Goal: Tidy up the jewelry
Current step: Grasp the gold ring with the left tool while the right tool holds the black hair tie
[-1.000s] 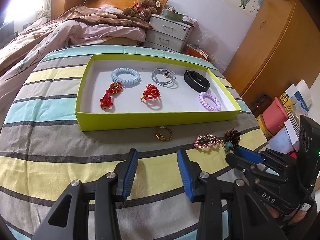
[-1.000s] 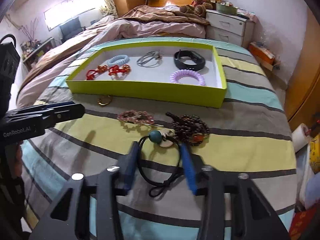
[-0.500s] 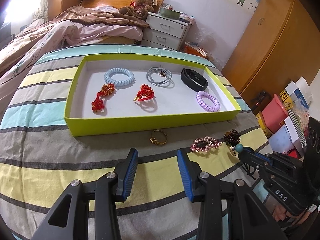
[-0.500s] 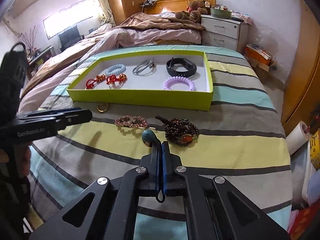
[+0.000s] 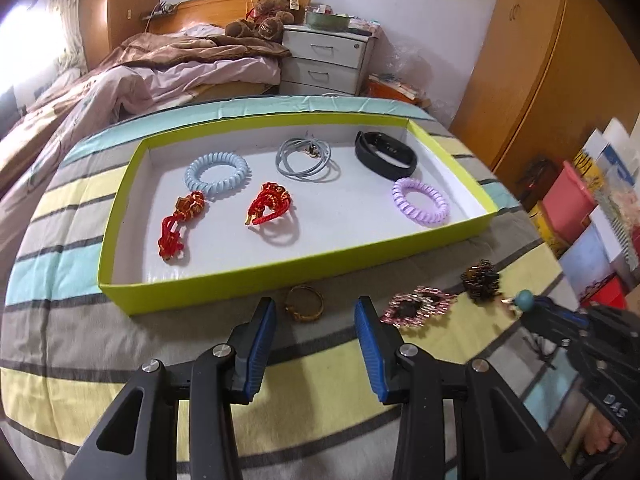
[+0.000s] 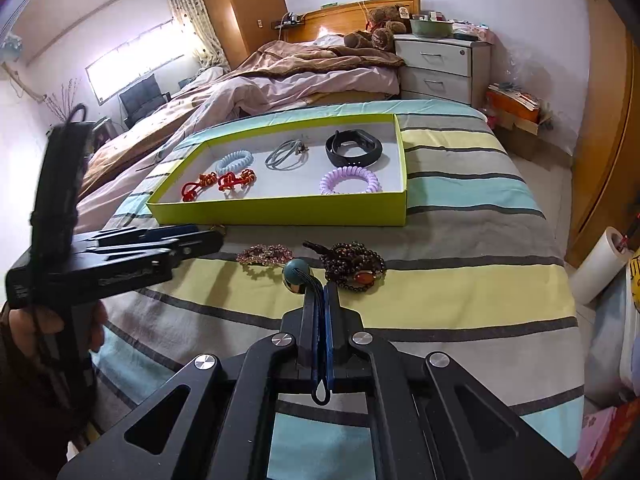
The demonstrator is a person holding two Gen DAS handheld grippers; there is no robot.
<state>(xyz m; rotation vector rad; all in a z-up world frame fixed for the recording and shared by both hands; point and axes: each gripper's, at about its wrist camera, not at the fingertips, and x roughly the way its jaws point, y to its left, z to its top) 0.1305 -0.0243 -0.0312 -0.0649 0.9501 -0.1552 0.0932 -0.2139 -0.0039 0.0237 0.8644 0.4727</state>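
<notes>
A lime-green tray (image 5: 248,276) (image 6: 280,212) on the striped bed holds hair ties, red knots, a grey cord and a black band. My left gripper (image 5: 315,320) is open, just short of a gold ring (image 5: 305,303) lying in front of the tray. My right gripper (image 6: 319,288) is shut on a black cord necklace with a teal bead (image 6: 297,273) and holds it above the bed; it also shows in the left wrist view (image 5: 536,308). A pink beaded piece (image 5: 416,305) (image 6: 264,255) and a dark bead bracelet (image 5: 480,278) (image 6: 354,266) lie on the bed.
A rumpled quilt (image 5: 172,76) and a white nightstand (image 5: 328,62) stand beyond the tray. A wooden wardrobe (image 5: 532,60) and coloured boxes (image 5: 580,208) are at the right. The bed's right edge (image 6: 560,280) drops to the floor.
My right gripper closed on the bead necklace's cord and lifted it off the bed. My left gripper moved forward toward the gold ring, still open.
</notes>
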